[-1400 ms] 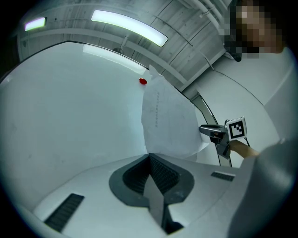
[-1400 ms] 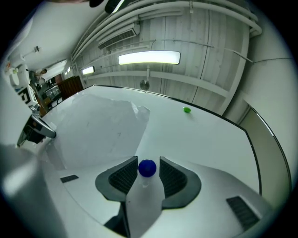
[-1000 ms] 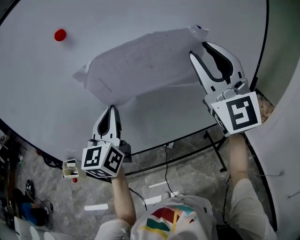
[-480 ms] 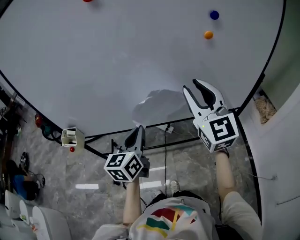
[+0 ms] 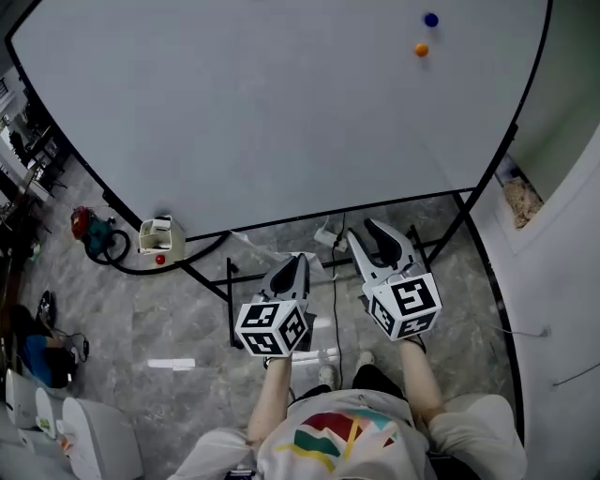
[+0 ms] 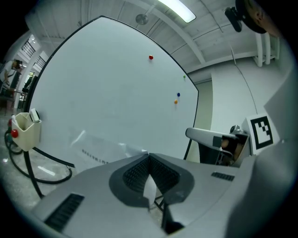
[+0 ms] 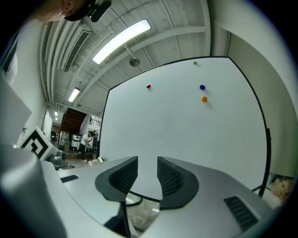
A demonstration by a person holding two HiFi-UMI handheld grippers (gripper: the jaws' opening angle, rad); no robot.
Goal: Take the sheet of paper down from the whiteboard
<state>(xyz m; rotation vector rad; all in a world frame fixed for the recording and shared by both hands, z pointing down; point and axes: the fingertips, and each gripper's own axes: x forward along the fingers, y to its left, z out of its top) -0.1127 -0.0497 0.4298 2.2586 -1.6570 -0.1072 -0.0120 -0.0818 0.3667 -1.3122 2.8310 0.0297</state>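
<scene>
Both claws have come down since a second ago. Then they were up at the paper on the whiteboard. Now we hold them below its bottom edge, and the paper has left the board with them.

Our left claw (image 6: 149, 157) is fully closed, and its pads pinch an edge of the paper (image 6: 100, 148). A white tongue of the sheet shows behind the pads. From the claw the sheet goes out to the left, a little crumpled, with one line of small print that we cannot read. It hangs free in front of the lower part of the whiteboard (image 6: 107, 83) and does not lie flat on it. In the head view the paper is only a faint pale strip at this claw's tip.

Our right claw (image 7: 147, 162) has its jaws apart with nothing between them; only the board shows through the gap. In the head view it is just beside the left claw, on its right. Both are under the bottom edge, above the stand (image 5: 229, 300) and the floor (image 5: 122, 319).

Near the top right corner of the whiteboard a blue magnet (image 5: 430, 19) and an orange magnet (image 5: 422, 50) sit close together. The gripper views show also a red magnet (image 6: 150, 57) and a green magnet (image 7: 195, 62) near the upper edge. A white cup (image 5: 157, 236) hangs at the bottom edge, toward the left corner.
</scene>
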